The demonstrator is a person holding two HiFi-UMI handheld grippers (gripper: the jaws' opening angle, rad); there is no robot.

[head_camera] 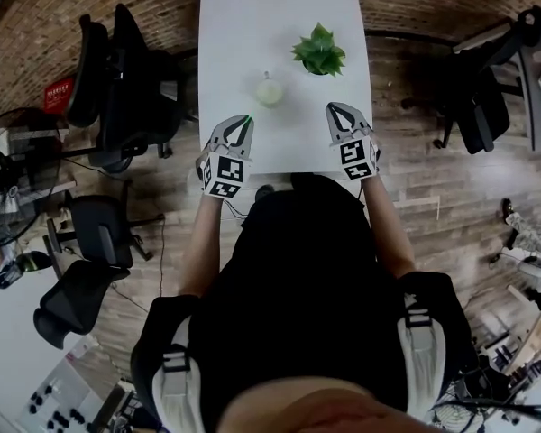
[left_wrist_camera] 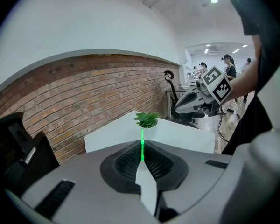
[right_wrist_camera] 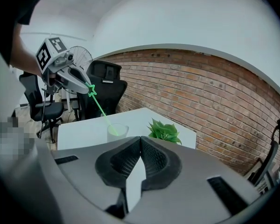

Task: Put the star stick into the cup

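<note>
Between the tightly closed jaws of the left claw [left_wrist_camera: 141, 142] the star stick [right_wrist_camera: 101, 110] is clamped at its star end. The green star is shown right at the jaw tips in the right gripper view. From there the thin green shaft is slanted down and away to the cup [right_wrist_camera: 117, 130], and its lower end is seen within the cup, below the rim. The cup, pale and translucent, is stood on the white table [head_camera: 243, 25], just beyond the left claw and a little to its right.

Over the near right part of the table the right claw [right_wrist_camera: 140, 139] is held with its jaws brought together and nothing between them. The stick and the cup are to its left, well apart from it.

On the marker cube [head_camera: 224, 176] of each claw black-and-white square patterns are printed.

Farther off and to the right of the cup a small potted plant [head_camera: 319, 50] with spiky green leaves is set on the table. Its pot is covered by the foliage in the head view.
</note>
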